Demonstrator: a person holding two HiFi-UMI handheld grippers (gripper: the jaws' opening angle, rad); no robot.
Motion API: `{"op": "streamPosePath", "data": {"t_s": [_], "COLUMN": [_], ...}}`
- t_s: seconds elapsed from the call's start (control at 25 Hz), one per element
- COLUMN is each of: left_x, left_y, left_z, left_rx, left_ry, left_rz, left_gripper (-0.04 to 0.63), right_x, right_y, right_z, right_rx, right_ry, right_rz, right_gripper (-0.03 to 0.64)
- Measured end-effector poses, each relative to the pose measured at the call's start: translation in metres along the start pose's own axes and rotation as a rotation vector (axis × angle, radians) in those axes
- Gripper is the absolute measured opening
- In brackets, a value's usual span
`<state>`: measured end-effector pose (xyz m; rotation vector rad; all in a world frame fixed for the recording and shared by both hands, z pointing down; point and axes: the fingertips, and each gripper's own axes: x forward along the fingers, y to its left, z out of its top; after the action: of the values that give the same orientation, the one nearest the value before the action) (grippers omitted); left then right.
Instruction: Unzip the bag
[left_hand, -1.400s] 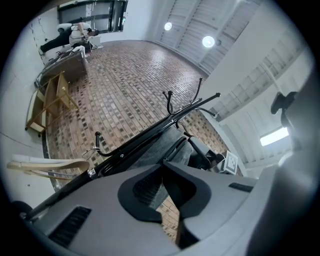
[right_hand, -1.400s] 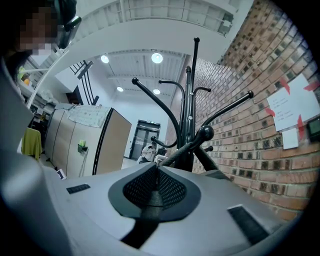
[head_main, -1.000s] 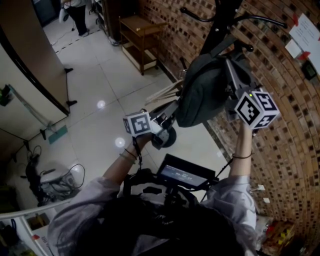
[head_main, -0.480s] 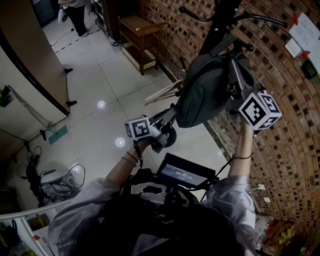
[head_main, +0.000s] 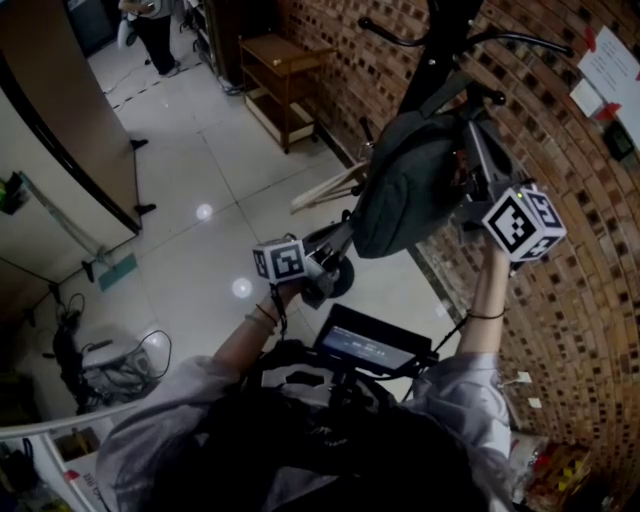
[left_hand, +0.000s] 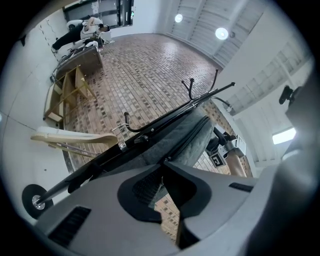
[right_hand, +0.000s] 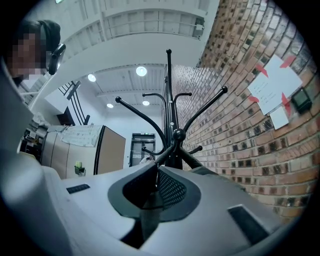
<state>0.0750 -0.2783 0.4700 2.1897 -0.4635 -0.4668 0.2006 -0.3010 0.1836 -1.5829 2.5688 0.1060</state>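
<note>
A dark grey bag (head_main: 405, 190) hangs on a black coat rack (head_main: 440, 40) beside the brick wall. My left gripper (head_main: 348, 228) is at the bag's lower left corner. In the left gripper view its jaws (left_hand: 163, 162) are shut at the near end of the zipper (left_hand: 187, 137), on the pull by the small slider. My right gripper (head_main: 467, 140) reaches up along the bag's upper right edge. In the right gripper view its jaws (right_hand: 155, 169) are shut on a dark strip of the bag, with the rack's hub (right_hand: 175, 134) just beyond.
The brick wall (head_main: 560, 300) runs close on the right, with papers (head_main: 610, 65) taped to it. A wooden shelf (head_main: 280, 70) stands further back, and pale wooden bars (head_main: 325, 185) lean near the rack's foot. A person (head_main: 150, 25) stands far off on the tiled floor.
My left gripper has moved a little down and towards me, still gripping the bag's lower corner. The right gripper has shifted slightly right and down.
</note>
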Motion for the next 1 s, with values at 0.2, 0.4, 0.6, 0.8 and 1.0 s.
{"op": "streamPosePath", "data": {"t_s": [0.2, 0.4, 0.6, 0.8, 1.0], "left_x": [-0.001, -0.002, -0.001, 0.001, 0.001], "left_y": [0.004, 0.006, 0.012, 0.017, 0.025], "left_z": [-0.001, -0.003, -0.005, -0.013, -0.021], "left_rx": [0.004, 0.009, 0.003, 0.018, 0.019], "left_ry": [0.003, 0.009, 0.012, 0.031, 0.05], "left_rz": [0.004, 0.015, 0.053, 0.083, 0.109], "left_gripper": [0.015, 0.017, 0.021, 0.023, 0.023], "right_x": [-0.001, -0.003, -0.004, -0.007, -0.007], "right_y": [-0.004, -0.006, -0.003, -0.007, -0.006], "right_z": [0.004, 0.003, 0.001, -0.001, -0.002], "right_rx": [-0.012, 0.002, 0.004, 0.049, 0.05], "right_ry": [-0.001, -0.013, -0.028, -0.049, -0.058], "right_rz": [-0.016, -0.018, -0.016, -0.017, -0.016], "right_gripper": [0.023, 0.023, 0.022, 0.021, 0.021]}}
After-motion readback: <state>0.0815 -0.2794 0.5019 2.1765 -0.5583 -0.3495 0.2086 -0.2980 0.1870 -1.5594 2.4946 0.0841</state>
